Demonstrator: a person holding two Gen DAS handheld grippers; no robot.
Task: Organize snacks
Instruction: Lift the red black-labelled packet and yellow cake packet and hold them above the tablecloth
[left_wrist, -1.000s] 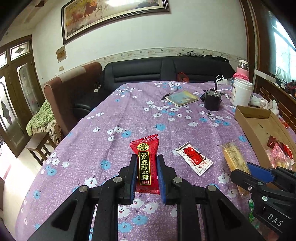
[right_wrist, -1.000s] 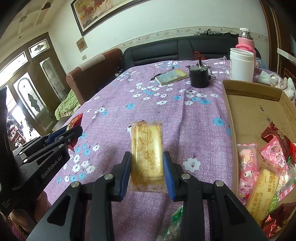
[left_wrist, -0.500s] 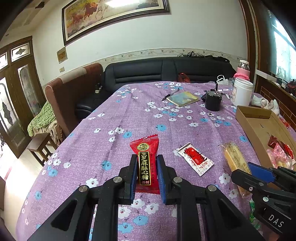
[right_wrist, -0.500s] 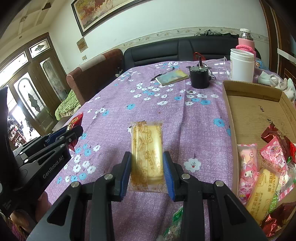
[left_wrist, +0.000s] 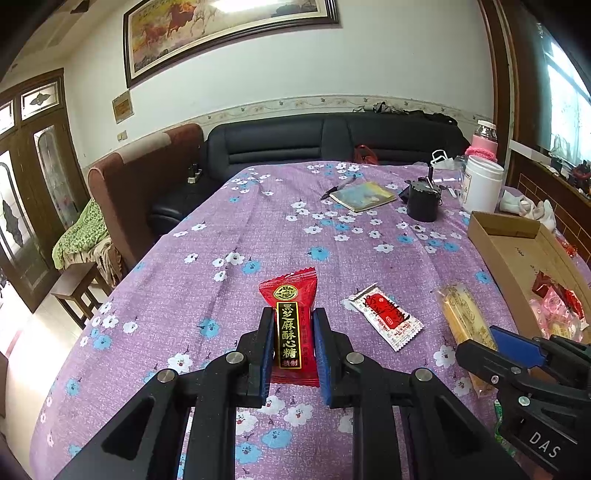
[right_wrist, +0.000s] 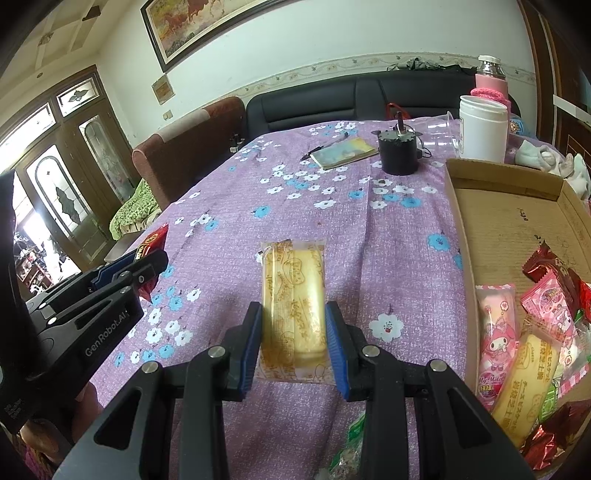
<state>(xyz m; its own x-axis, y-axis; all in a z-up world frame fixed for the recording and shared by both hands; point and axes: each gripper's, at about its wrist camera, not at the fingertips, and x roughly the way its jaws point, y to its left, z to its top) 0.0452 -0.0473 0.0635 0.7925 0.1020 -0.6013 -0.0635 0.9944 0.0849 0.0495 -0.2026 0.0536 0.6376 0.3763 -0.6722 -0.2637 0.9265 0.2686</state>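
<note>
Left wrist view shows your left gripper (left_wrist: 289, 345) with its fingers pinching a red candy packet (left_wrist: 291, 325) that bears a black and gold label; the blue pads press on both long edges of the wrapper. The packet stands over the purple flowered cloth of the desk (left_wrist: 258, 229). Just to its right a white and red sachet (left_wrist: 384, 319) lies flat on the cloth, apart from both grippers.

Your right gripper (right_wrist: 293, 343) has its fingers closed on a yellow biscuit pack (right_wrist: 293, 295) in clear wrap, one pad on each long side. The pack points away from you toward the far end of the desk.

On your right sits an open cardboard box (right_wrist: 506, 218), its far half bare. Its near end holds a heap of snacks, among them a pink bunny-print pack (right_wrist: 496, 339) and another yellow biscuit pack (right_wrist: 524, 384).

Farther back on the desk you can see a notebook (right_wrist: 345, 153) with a pen beside it, a black round pot (right_wrist: 399, 153) and a white jar (right_wrist: 482, 127).
</note>
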